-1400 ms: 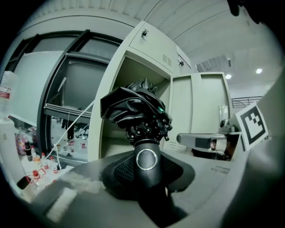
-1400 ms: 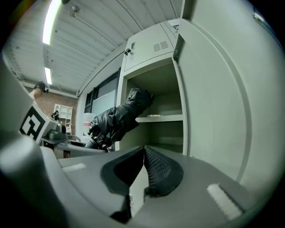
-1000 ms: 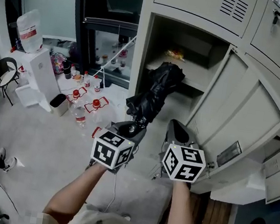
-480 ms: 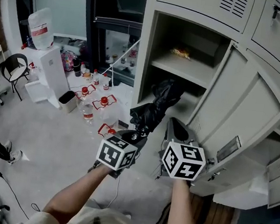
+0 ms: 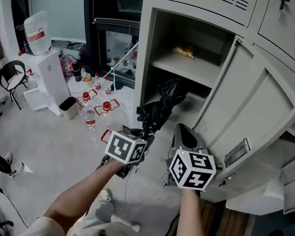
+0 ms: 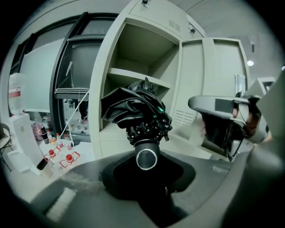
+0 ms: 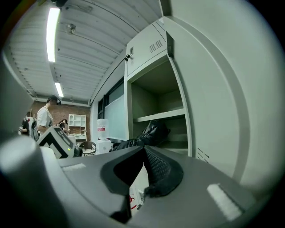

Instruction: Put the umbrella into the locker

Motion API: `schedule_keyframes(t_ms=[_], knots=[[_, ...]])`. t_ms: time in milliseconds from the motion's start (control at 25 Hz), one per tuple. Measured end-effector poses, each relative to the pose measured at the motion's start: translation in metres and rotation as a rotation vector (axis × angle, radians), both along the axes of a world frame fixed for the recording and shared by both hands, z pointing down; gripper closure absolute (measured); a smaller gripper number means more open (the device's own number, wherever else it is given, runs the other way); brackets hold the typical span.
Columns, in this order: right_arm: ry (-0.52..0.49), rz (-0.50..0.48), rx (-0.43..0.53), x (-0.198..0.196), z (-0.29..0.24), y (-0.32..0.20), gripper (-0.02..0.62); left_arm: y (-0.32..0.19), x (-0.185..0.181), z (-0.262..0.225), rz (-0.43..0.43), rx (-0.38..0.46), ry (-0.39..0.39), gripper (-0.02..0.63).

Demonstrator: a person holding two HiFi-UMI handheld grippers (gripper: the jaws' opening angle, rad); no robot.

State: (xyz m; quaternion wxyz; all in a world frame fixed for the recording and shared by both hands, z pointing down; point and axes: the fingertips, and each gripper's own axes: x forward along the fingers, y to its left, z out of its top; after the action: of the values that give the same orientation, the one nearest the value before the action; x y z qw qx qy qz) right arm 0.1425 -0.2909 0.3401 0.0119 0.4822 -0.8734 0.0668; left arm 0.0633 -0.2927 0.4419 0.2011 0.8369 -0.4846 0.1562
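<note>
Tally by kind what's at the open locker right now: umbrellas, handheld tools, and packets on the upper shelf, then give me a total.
Umbrella: 1
Tool: 2, the left tool shut on the umbrella's handle and the right tool shut and empty
Packet: 1
Total: 4

bottles (image 5: 89, 120) on floor (image 5: 51, 147) | white dispenser (image 5: 49, 76) beside small bin (image 5: 68, 107) | black chair (image 5: 9, 76) at left
</note>
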Motion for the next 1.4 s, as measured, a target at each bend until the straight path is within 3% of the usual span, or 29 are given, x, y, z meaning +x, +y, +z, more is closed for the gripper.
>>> schedule_keyframes(t_ms=[440,760,1080,1240,1400], knots=[[0.025,0.079,-0.004,0.009,0.005,-0.028,0.606,-0.061,0.005,0.001,0.056,-0.050,-0.045,0.483],[0.033,0.125,-0.009,0.013,0.008,-0.048,0.606,-0.103,0.015,-0.002,0.126,-0.061,-0.146,0.483],[0.021,0.156,-0.009,0.019,0.009,-0.062,0.606,-0.139,0.029,-0.012,0.198,-0.041,-0.265,0.482],[0.014,0.161,0.000,0.019,0.007,-0.065,0.606,-0.160,0.026,-0.020,0.192,0.025,-0.381,0.482],[0.007,0.176,-0.001,0.020,0.008,-0.069,0.606,-0.172,0.035,-0.024,0.222,0.061,-0.447,0.482]])
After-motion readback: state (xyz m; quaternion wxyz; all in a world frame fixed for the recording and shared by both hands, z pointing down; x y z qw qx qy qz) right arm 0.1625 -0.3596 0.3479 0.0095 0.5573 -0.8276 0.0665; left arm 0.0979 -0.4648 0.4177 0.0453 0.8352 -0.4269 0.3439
